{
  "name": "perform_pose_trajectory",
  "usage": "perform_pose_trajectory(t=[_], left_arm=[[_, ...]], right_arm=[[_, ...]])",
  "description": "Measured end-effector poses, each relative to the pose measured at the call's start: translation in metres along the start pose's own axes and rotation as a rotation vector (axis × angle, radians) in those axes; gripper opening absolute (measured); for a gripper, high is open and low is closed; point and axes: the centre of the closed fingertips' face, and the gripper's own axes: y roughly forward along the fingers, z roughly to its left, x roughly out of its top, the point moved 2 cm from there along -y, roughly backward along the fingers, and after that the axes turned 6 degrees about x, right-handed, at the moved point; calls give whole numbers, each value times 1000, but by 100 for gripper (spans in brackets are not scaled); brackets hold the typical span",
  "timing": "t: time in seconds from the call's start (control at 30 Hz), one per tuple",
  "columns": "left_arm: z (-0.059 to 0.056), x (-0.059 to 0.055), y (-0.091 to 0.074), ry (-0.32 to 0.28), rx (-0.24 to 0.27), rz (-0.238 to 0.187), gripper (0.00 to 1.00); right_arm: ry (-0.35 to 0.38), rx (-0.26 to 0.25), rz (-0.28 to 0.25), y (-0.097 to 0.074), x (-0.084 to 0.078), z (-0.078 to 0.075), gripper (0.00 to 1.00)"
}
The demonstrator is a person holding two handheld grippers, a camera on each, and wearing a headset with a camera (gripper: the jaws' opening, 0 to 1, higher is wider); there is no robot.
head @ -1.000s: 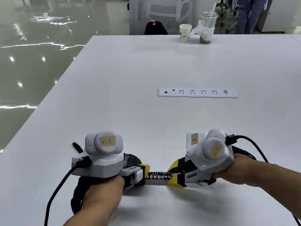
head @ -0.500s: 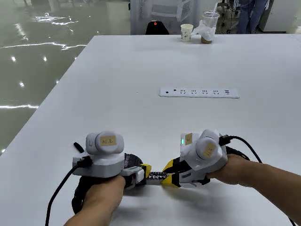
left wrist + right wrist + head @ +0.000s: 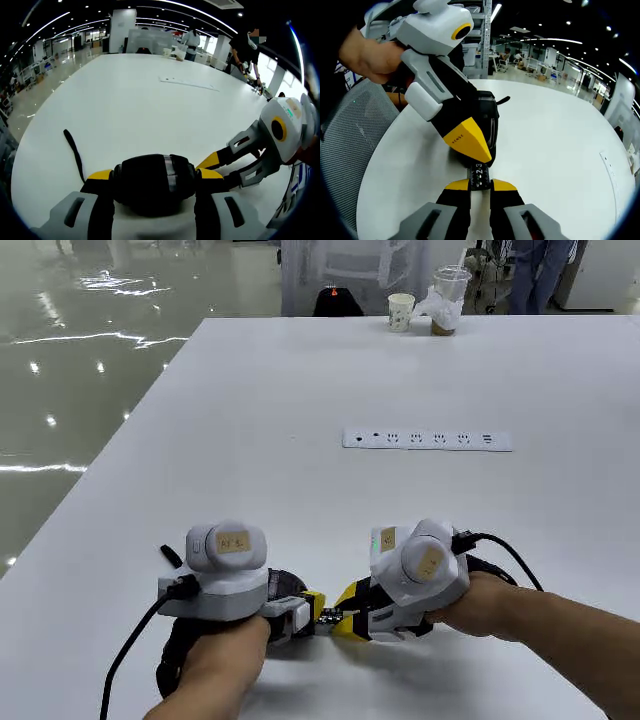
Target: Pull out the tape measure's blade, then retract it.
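The black tape measure (image 3: 152, 182) sits between the yellow-tipped jaws of my left gripper (image 3: 155, 175), which is shut on its body. In the head view that left gripper (image 3: 298, 610) lies low on the white table (image 3: 300, 420) near its front edge. A short length of black blade (image 3: 480, 177) with white numbers runs out of the case (image 3: 487, 125). My right gripper (image 3: 480, 186) is shut on the blade's end. In the head view the right gripper (image 3: 345, 615) is a few centimetres from the left one, with the blade (image 3: 328, 616) between them.
A white power strip (image 3: 427, 440) lies mid-table. A paper cup (image 3: 401, 311) and a plastic cup (image 3: 447, 290) stand at the far edge. The tape's black wrist strap (image 3: 74, 152) trails on the table. Cables run back from both grippers.
My right gripper has moved left toward the left one with the blade's end in it. The showing length of blade has shortened. The left gripper has held still.
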Motion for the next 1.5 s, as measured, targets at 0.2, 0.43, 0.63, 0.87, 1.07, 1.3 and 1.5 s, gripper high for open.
perform_pose_trajectory(t=[0.2, 0.43, 0.63, 0.87, 1.07, 1.3, 1.5], left_arm=[[0, 0, 0, -2, 1, -1, 60], [0, 0, 0, -5, 1, -1, 60], [0, 0, 0, -7, 3, -3, 60], [0, 0, 0, -3, -1, -2, 61], [-1, 0, 0, -1, -2, -2, 62], [-1, 0, -1, -4, 4, 3, 63], [-1, 0, -2, -13, 5, 1, 63]], right_arm=[[-6, 3, -5, 5, 4, 0, 11], [-7, 3, -13, 9, 8, 0, 11], [-4, 1, -16, 11, 10, -1, 11], [-5, 3, -17, 11, 10, -1, 11], [-14, 7, -16, 11, 10, 0, 12], [-27, 8, -11, 12, 10, 0, 12], [-38, 7, -4, 12, 10, -1, 12]])
